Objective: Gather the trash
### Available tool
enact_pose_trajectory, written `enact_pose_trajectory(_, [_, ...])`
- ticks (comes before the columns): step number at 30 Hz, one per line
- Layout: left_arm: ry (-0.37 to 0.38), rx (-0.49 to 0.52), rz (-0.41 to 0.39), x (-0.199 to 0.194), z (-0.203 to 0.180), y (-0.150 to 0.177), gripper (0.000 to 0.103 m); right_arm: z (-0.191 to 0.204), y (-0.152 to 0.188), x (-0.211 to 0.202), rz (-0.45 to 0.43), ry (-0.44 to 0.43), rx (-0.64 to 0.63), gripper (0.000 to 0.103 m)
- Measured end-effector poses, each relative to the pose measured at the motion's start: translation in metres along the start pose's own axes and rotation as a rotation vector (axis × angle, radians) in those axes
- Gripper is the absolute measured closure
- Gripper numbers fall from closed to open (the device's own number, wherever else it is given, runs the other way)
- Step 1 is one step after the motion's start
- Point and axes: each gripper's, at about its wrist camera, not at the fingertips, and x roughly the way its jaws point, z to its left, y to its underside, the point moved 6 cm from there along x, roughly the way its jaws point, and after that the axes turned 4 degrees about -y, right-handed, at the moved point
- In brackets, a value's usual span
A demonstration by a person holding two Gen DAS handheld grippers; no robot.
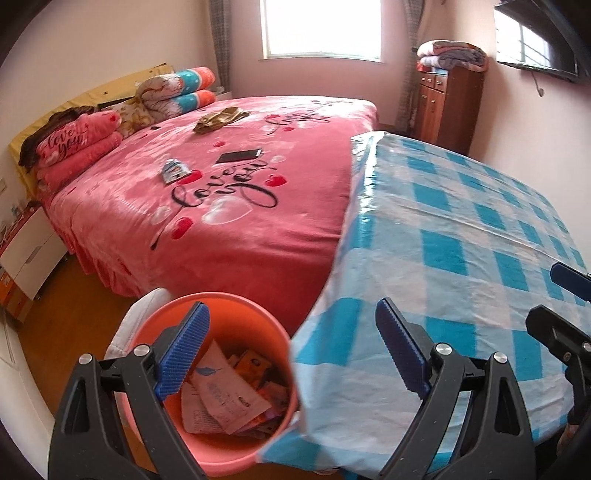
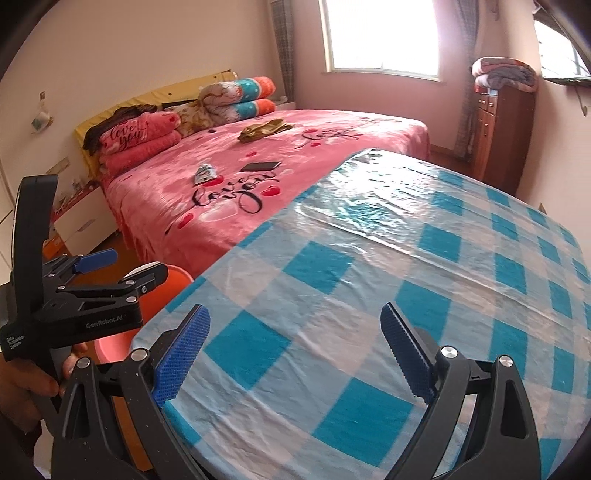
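Now both jaws spread, empty; left gripper (image 1: 291,350) over orange bin (image 1: 221,454) holding trash at 6; we'd target wrapper (image 1: 175,170) on bed (image 1: 258,236), 11; right gripper (image 2: 295,354) over table (image 2: 406,295)

Left wrist view: looks forward and down from just above the orange bin (image 1: 207,373) at the near left corner of the checked table (image 1: 461,258), facing the pink bed (image 1: 221,192) and the far window (image 1: 319,27). Right wrist view: set further right, close over the table (image 2: 369,295), facing the same way. Both views share the bed (image 2: 229,192), the window (image 2: 380,35), the far right cabinet (image 1: 448,103) and the table top; each shows the other gripper at its edge.
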Motion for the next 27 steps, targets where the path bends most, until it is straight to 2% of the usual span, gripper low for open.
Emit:
enact_pose_trajectory(14, [0.098, 0.105, -0.03, -0.016, -0.072, -0.004, 0.011, -0.041, 0.015, -0.033, -0.047, 0.091, 0.066, 0.01])
enact_pose_trajectory(27, [0.196, 0.189, -0.058, -0.03, -0.139, -0.002, 0.011, -0.102, 0.033, -0.073, -0.091, 0.226, 0.168, 0.01])
